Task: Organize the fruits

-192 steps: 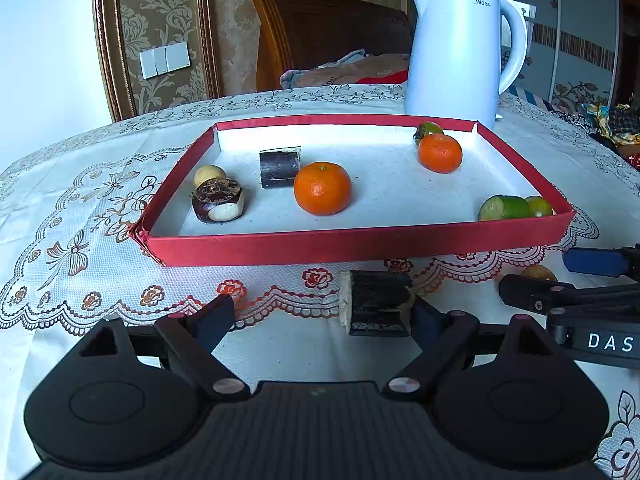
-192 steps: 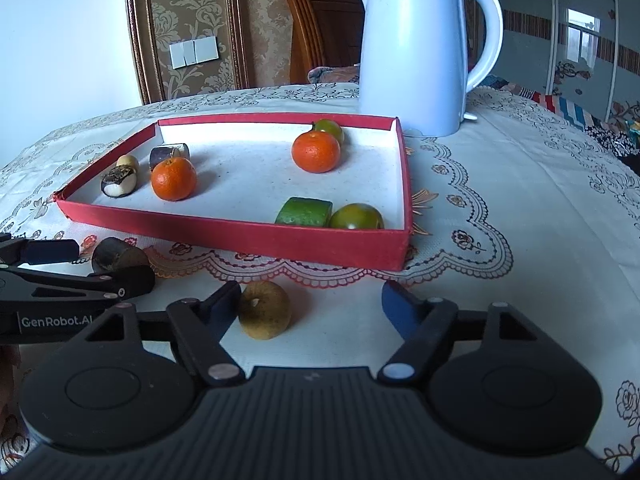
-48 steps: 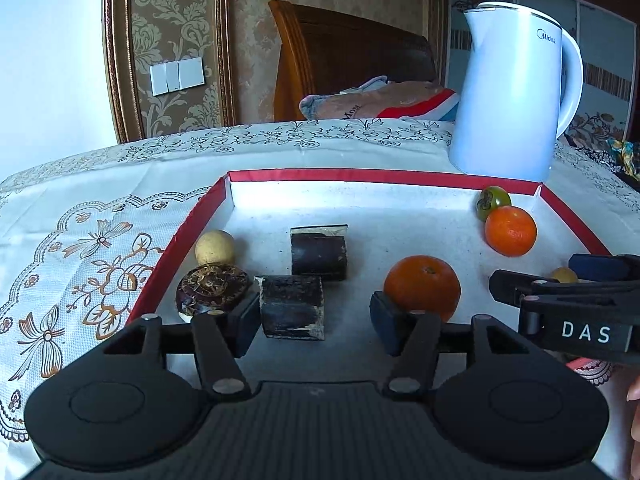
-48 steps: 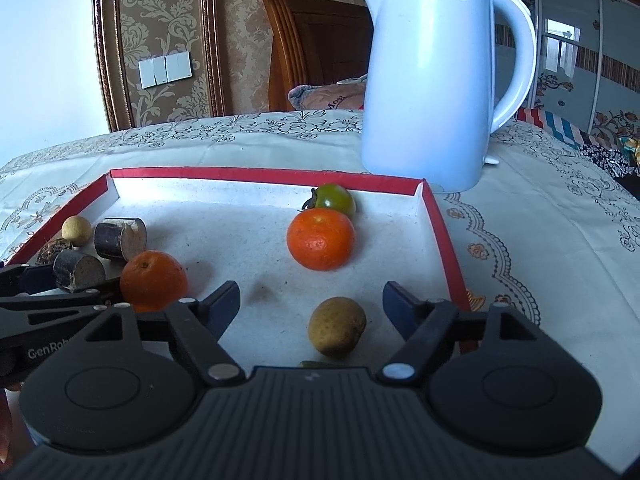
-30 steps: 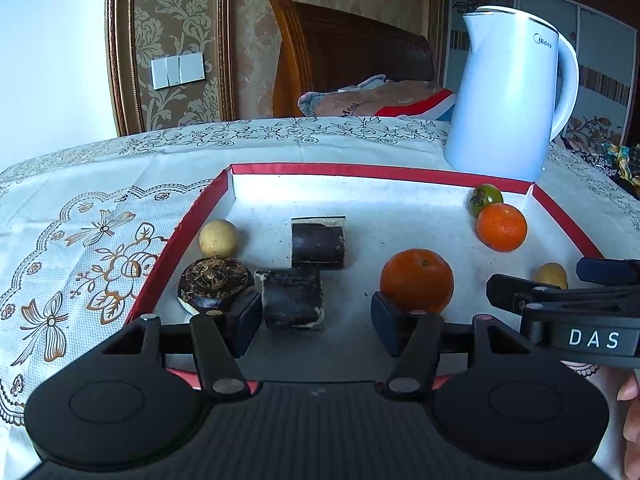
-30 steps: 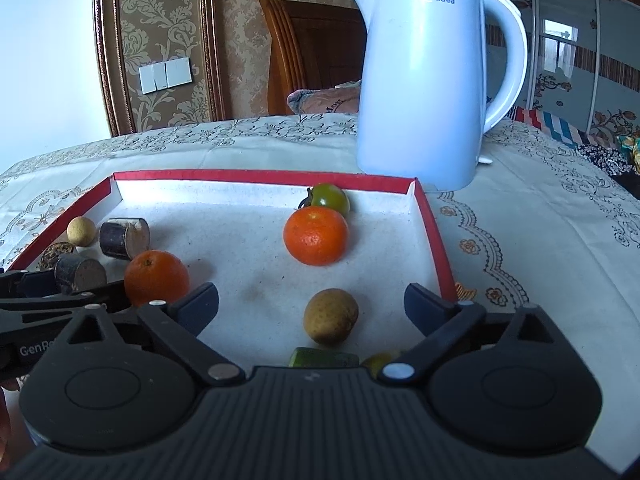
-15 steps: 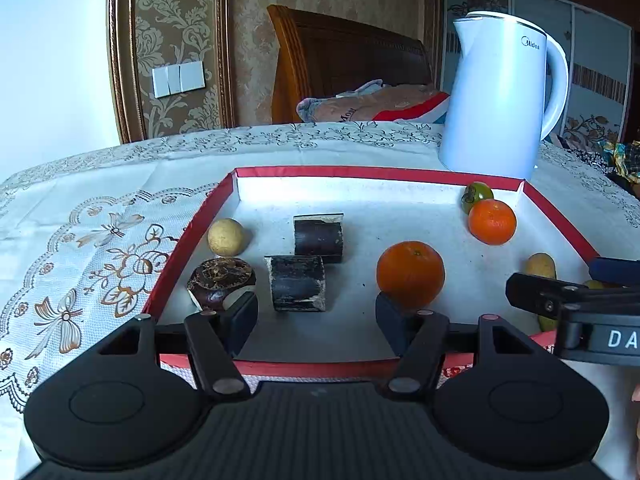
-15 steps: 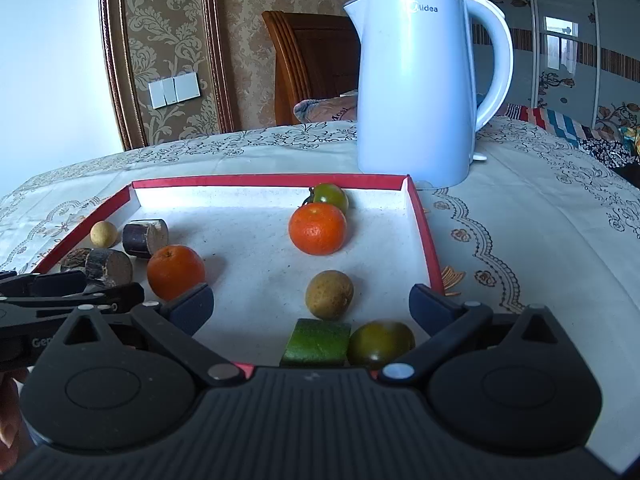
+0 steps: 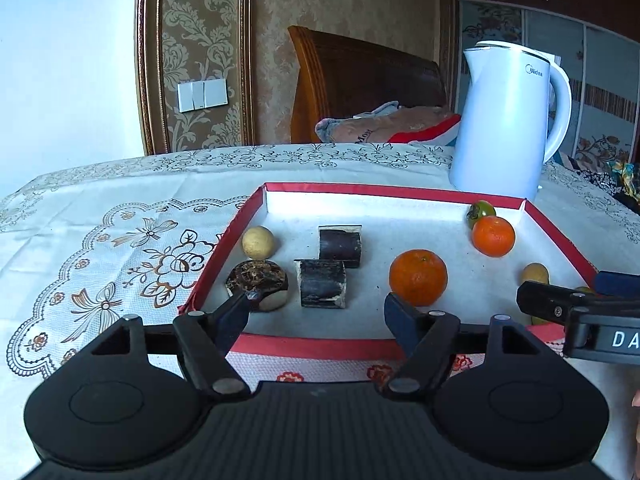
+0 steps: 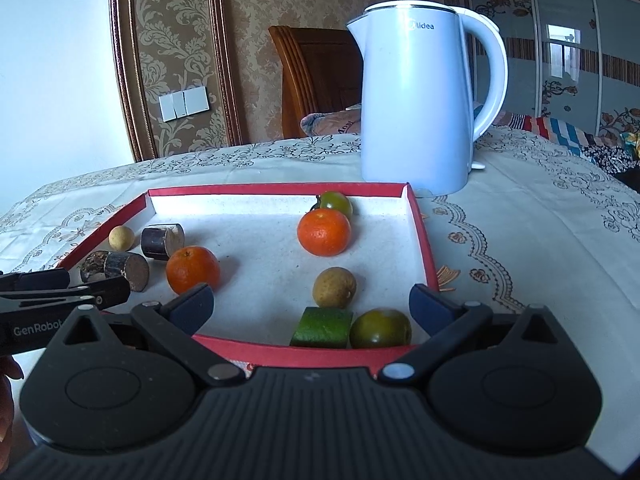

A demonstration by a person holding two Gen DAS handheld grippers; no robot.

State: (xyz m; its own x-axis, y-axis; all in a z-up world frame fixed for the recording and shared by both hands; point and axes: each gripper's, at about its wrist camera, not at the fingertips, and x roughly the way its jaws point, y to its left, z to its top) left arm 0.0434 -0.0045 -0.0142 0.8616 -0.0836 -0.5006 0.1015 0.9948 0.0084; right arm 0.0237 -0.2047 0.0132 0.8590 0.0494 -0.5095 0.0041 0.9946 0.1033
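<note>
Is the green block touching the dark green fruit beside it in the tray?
Touching. The right wrist view shows the green block pressed against the dark green fruit, no gap between them.

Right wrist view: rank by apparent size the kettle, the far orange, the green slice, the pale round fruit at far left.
1. kettle, largest by far
2. far orange
3. green slice, close to the orange; it sits nearer the camera, so this order is unsure
4. pale round fruit, smallest

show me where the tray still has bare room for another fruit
Widest bare patch: the middle of the red tray, between the near orange and the far orange, running to the back wall. Crowded: left edge by the dark cane pieces, and the near-right corner by the green wedge.
</note>
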